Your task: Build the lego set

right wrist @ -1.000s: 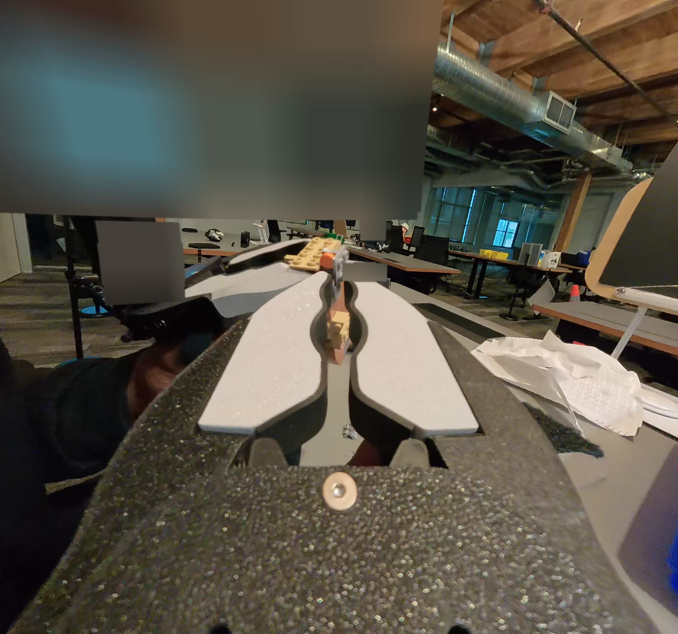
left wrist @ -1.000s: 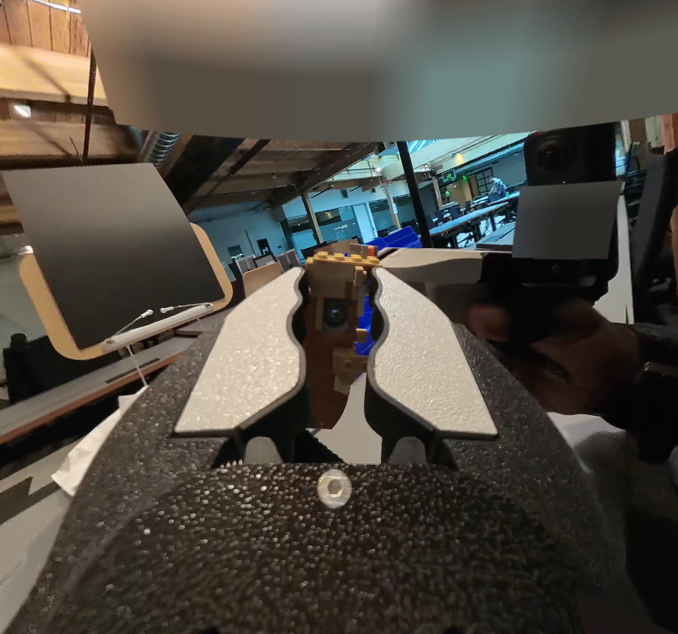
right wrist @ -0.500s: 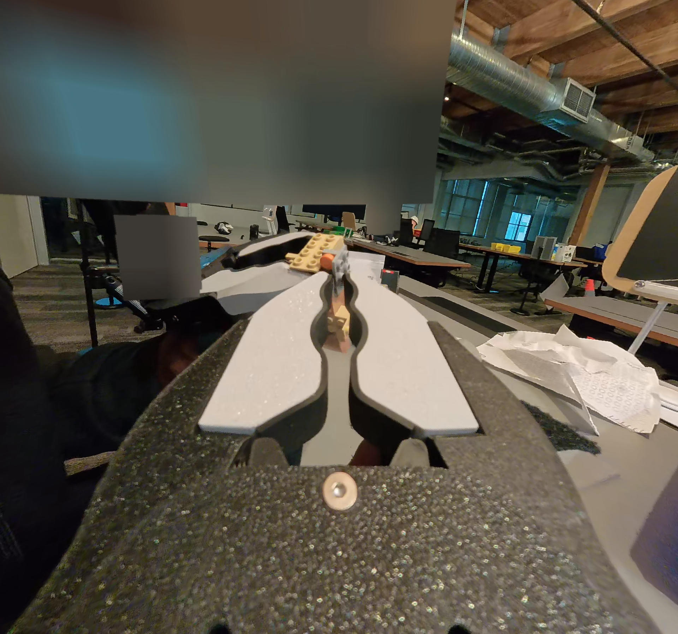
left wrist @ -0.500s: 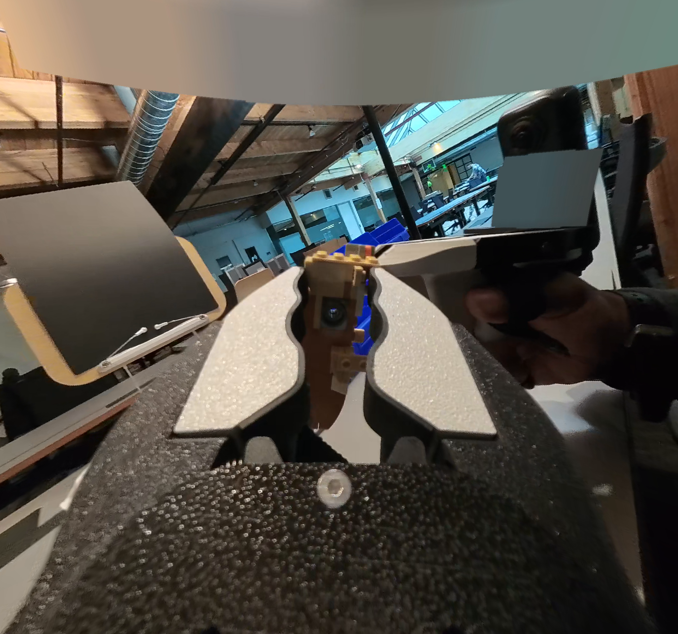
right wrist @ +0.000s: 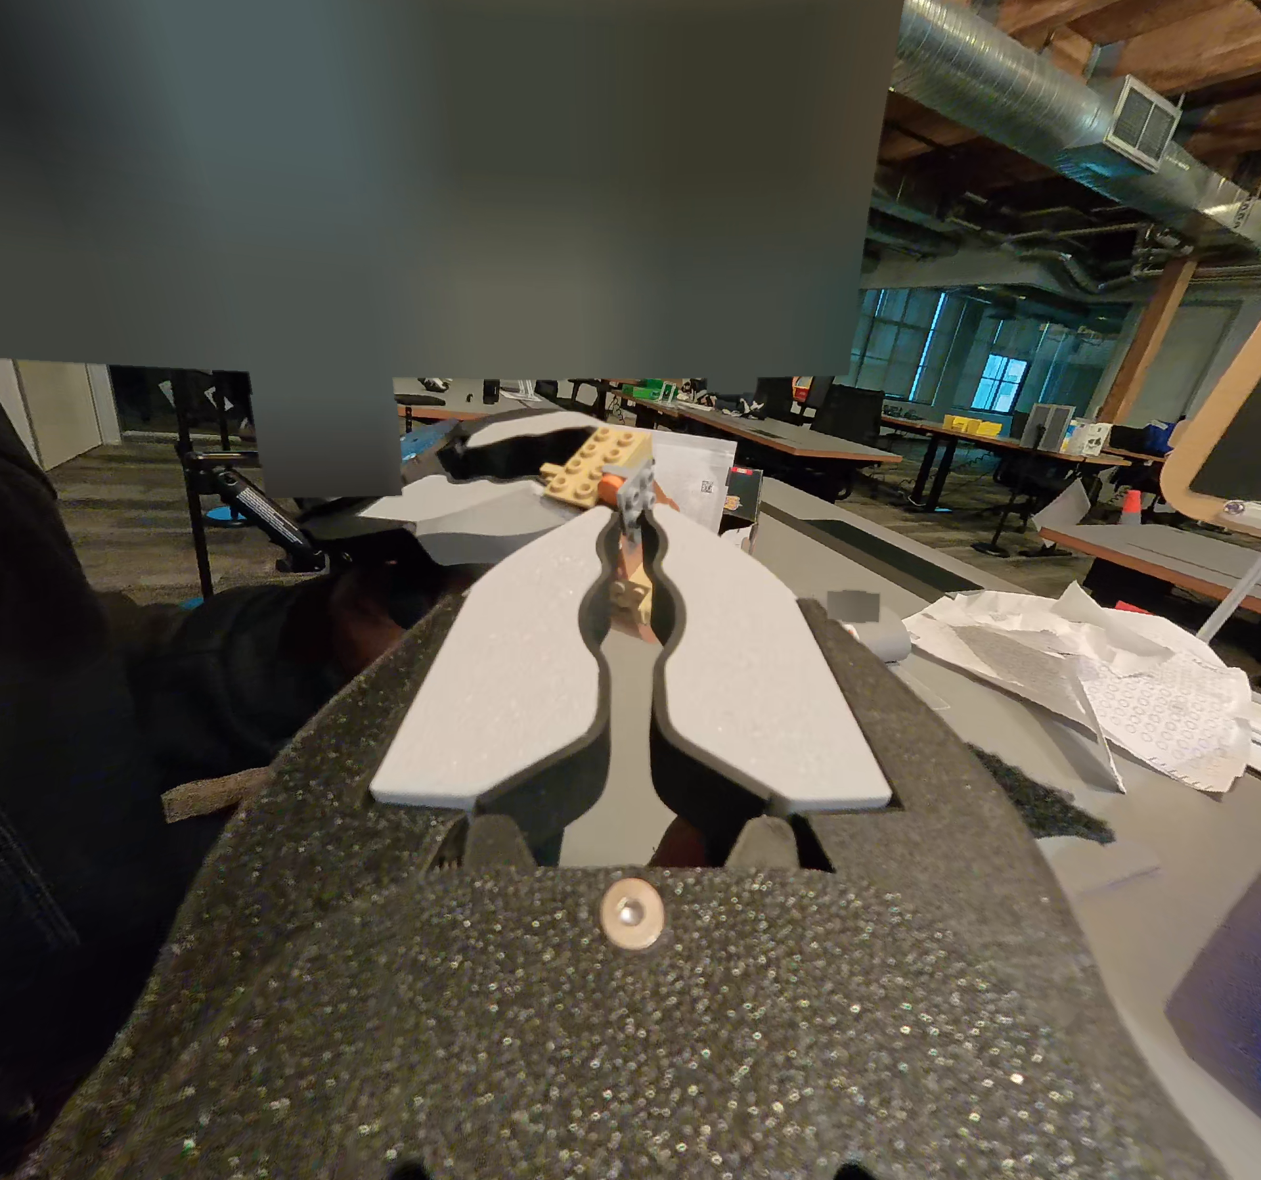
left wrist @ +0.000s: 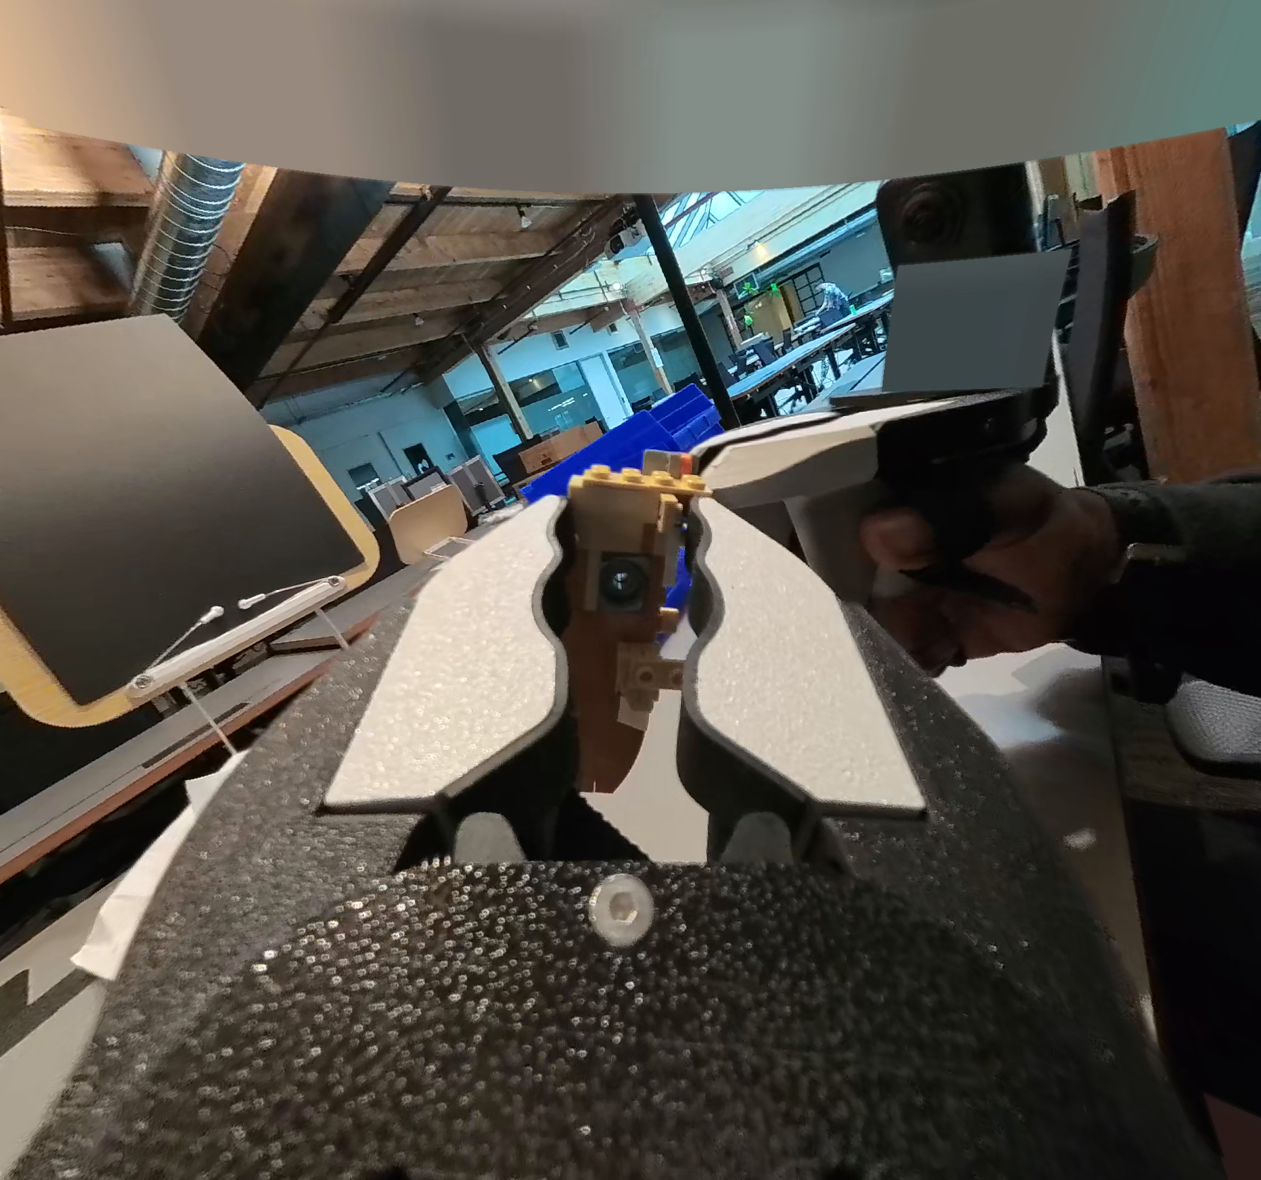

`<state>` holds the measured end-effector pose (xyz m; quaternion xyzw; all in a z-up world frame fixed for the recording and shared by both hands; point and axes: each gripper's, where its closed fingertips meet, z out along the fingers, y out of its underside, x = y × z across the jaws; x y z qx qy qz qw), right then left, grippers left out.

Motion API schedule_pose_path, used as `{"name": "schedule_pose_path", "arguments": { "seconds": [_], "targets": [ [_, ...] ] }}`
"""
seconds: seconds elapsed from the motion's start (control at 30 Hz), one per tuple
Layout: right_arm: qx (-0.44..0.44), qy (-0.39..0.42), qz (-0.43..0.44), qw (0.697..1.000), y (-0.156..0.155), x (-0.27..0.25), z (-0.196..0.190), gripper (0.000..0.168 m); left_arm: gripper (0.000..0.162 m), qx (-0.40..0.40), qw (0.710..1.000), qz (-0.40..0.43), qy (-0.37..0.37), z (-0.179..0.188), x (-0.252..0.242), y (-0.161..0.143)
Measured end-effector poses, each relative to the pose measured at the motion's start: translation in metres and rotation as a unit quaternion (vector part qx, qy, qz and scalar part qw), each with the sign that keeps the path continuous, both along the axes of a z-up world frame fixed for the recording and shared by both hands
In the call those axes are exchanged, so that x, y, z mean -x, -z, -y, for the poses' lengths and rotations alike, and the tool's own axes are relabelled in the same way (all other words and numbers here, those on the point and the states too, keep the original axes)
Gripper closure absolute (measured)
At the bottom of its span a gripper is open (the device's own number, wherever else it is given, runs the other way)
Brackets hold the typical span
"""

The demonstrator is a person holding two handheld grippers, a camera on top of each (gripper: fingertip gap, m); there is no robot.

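Both tongs have tilted upward over the last second, lifting the work clear of the surface [right wrist: 955, 738]. The left tongs [left wrist: 624, 574] stay clamped on the brown-and-tan lego model [left wrist: 614, 601], and the right tongs [right wrist: 631, 574] pinch a small grey plate [right wrist: 634, 499] against its top edge. The press-on looks nearly seated.

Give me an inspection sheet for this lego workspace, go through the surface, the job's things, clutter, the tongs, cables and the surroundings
Surface: grey table, mostly hidden behind the tongs.
Job's things: tan and brown lego assembly held in the air; small grey and brown lego piece brought up against its studded tan plate.
Clutter: crumpled white paper on the table; a small carton beyond.
Tongs: left tongs shut on the lego assembly; right tongs shut on the small piece.
Cables: nothing seen.
Surroundings: open office with desks, blue bins, ceiling duct, a dark board on a wooden stand.
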<state>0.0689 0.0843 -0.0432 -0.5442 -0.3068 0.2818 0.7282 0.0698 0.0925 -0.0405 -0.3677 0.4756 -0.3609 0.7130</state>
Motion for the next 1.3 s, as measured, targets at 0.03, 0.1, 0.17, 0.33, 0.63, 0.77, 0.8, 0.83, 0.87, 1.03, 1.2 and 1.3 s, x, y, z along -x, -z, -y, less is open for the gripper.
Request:
{"name": "schedule_pose_path", "arguments": {
  "seconds": [0.03,0.1,0.17,0.33,0.63,0.77,0.8,0.83,0.87,1.03,1.2,1.3],
  "targets": [
    [0.003,0.001,0.001,1.000,0.000,0.000,-0.001,0.163,0.131,0.004,1.000,-0.001,0.000,-0.001,0.000,0.000],
    [0.011,0.010,0.005,1.000,0.001,-0.001,-0.004,0.163,0.131,0.024,1.000,0.001,0.001,-0.004,-0.001,0.001],
    [0.018,0.023,0.004,1.000,-0.001,-0.001,-0.009,0.162,0.131,0.090,0.995,0.024,0.021,-0.009,-0.001,0.001],
    [0.026,0.041,0.014,0.999,-0.006,-0.005,-0.021,0.152,0.132,0.336,0.932,0.111,0.082,-0.036,0.000,0.000],
    [0.033,0.050,0.001,0.998,-0.003,-0.011,-0.026,0.153,0.131,0.700,0.608,0.315,0.205,-0.088,0.013,0.012],
    [0.040,0.052,0.000,0.998,0.000,-0.012,-0.028,0.153,0.131,0.718,0.553,0.367,0.208,-0.096,0.021,0.008],
    [0.043,0.052,-0.003,0.998,0.001,-0.013,-0.029,0.153,0.131,0.719,0.546,0.375,0.210,-0.097,0.022,0.006],
    [0.045,0.052,-0.005,0.998,0.002,-0.014,-0.030,0.153,0.131,0.719,0.540,0.382,0.214,-0.097,0.024,0.004],
    [0.048,0.051,-0.007,0.998,0.002,-0.015,-0.030,0.153,0.131,0.719,0.534,0.387,0.218,-0.097,0.024,0.002],
    [0.063,0.050,-0.014,0.997,0.008,-0.018,-0.034,0.154,0.131,0.722,0.508,0.403,0.240,-0.096,0.023,-0.002],
    [0.071,0.048,-0.019,0.996,0.010,-0.021,-0.036,0.154,0.131,0.723,0.506,0.400,0.246,-0.096,0.019,-0.002],
    [0.077,0.051,-0.012,0.996,0.015,-0.024,-0.038,0.154,0.131,0.717,0.570,0.342,0.210,-0.095,0.008,0.006]
  ]
}}
